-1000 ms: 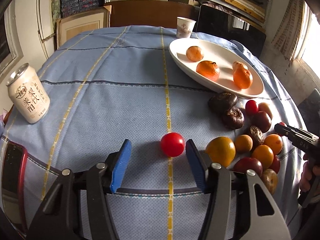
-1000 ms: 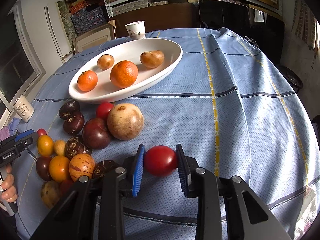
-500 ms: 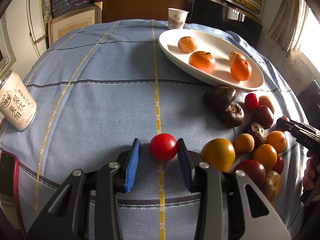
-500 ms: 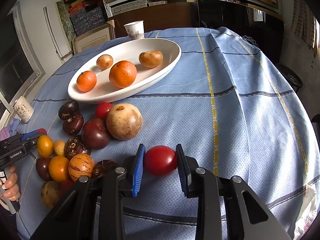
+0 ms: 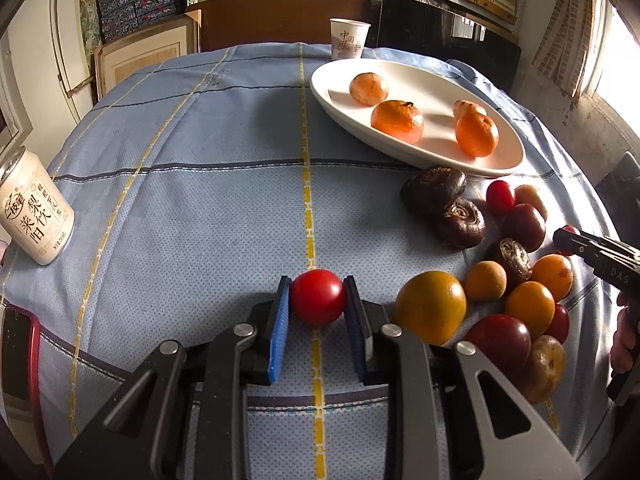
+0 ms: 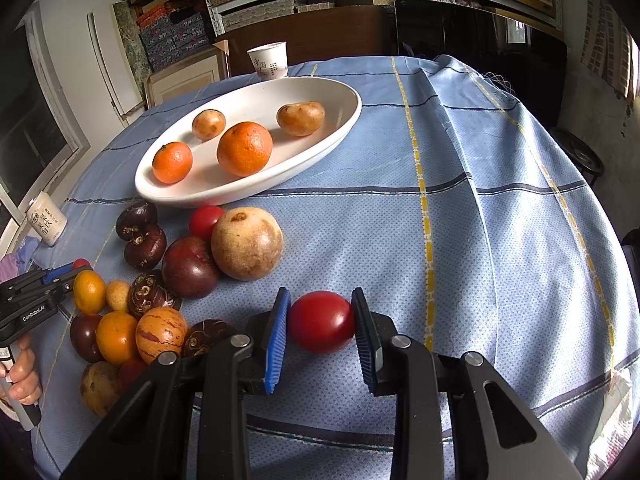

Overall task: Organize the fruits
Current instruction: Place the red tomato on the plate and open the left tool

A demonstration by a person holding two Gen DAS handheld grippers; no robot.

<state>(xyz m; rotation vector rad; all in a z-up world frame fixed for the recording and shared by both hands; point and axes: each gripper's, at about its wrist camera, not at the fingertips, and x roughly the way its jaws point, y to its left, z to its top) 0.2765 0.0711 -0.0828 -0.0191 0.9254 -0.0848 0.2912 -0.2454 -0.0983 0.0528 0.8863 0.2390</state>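
My left gripper (image 5: 317,283) sits low over the blue checked cloth, its jaws closing on a small red tomato (image 5: 317,303) with both blue pads touching it. My right gripper (image 6: 321,295) is shut on a larger red tomato (image 6: 321,322), which rests on the cloth. A white oval dish (image 5: 508,160) (image 6: 240,196) farther back holds two oranges and two brownish fruits. A pile of mixed fruit (image 5: 512,280) (image 6: 140,300) lies between the two grippers, right of my left gripper and left of my right one.
A drink can (image 5: 36,216) stands at the left table edge, with a red-edged phone (image 5: 20,352) nearer me. A paper cup (image 5: 349,38) stands behind the dish. The cloth drops off at the table's right edge (image 6: 580,280). Shelves and boxes line the back wall.
My left gripper's jaws went from wide apart to touching the small tomato on both sides. The right gripper and its tomato stayed as they were.
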